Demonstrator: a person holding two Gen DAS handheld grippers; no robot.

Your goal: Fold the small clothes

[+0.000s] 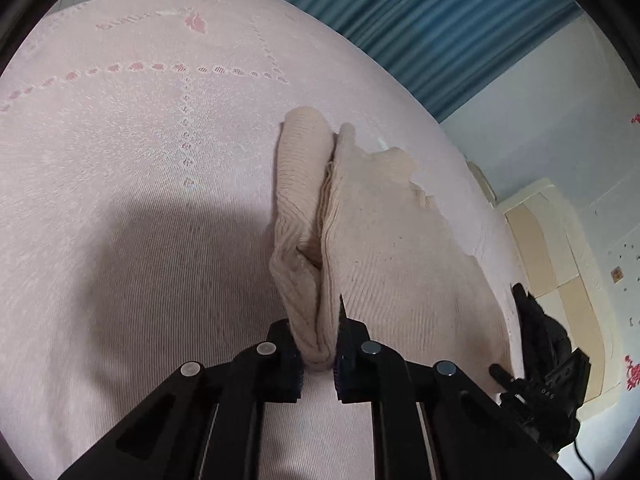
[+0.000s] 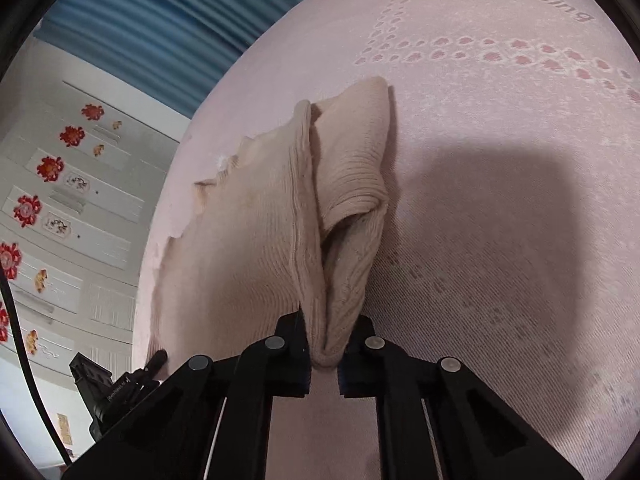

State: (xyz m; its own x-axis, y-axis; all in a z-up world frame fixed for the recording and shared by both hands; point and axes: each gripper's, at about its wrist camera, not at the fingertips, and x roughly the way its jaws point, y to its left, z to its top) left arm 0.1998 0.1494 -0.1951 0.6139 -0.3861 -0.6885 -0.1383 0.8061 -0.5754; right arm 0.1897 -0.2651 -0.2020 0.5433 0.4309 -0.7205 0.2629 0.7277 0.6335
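Note:
A beige ribbed knit garment (image 1: 380, 240) lies on the pink bedspread (image 1: 140, 160), with one edge lifted into a fold. My left gripper (image 1: 318, 354) is shut on the near edge of the garment, fabric bunched between its black fingers. In the right wrist view my right gripper (image 2: 325, 354) is shut on another part of the garment (image 2: 248, 240), which hangs folded from the pinch. The right gripper also shows at the right edge of the left wrist view (image 1: 540, 364), and the left gripper at the lower left of the right wrist view (image 2: 120, 384).
The bedspread (image 2: 500, 160) has a pink heart pattern and lettering. Blue curtains (image 1: 440, 20) hang behind the bed. A cream cabinet (image 1: 560, 260) and white doors with red flower stickers (image 2: 60, 200) stand beyond the bed's edge.

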